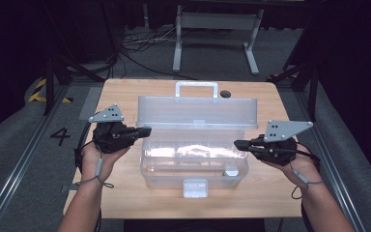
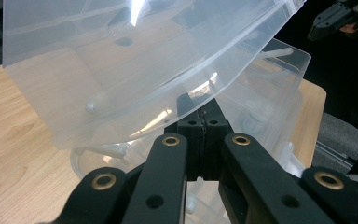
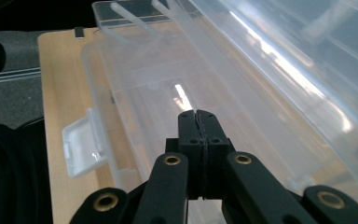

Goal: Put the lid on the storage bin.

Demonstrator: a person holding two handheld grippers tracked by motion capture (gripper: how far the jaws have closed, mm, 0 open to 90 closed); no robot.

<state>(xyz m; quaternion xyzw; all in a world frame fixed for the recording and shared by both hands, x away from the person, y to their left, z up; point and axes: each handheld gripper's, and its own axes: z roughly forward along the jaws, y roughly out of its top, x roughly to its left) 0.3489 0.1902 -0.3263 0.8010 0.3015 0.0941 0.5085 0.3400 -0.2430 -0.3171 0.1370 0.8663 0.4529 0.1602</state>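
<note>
The clear plastic box (image 1: pixel 193 162) sits in the middle of the bench (image 1: pixel 125 96), just one of it, its long axis running left to right in the high view. Its one lid (image 1: pixel 198 112) stands raised at the far side, one handle (image 1: pixel 196 88) on top, and one latch tab (image 1: pixel 195 188) faces me at the near wall. My left claw (image 1: pixel 147 131) is at the box's left end, jaws pressed together on nothing. My right claw (image 1: pixel 238 143) is at the right end, likewise closed and empty.
</note>
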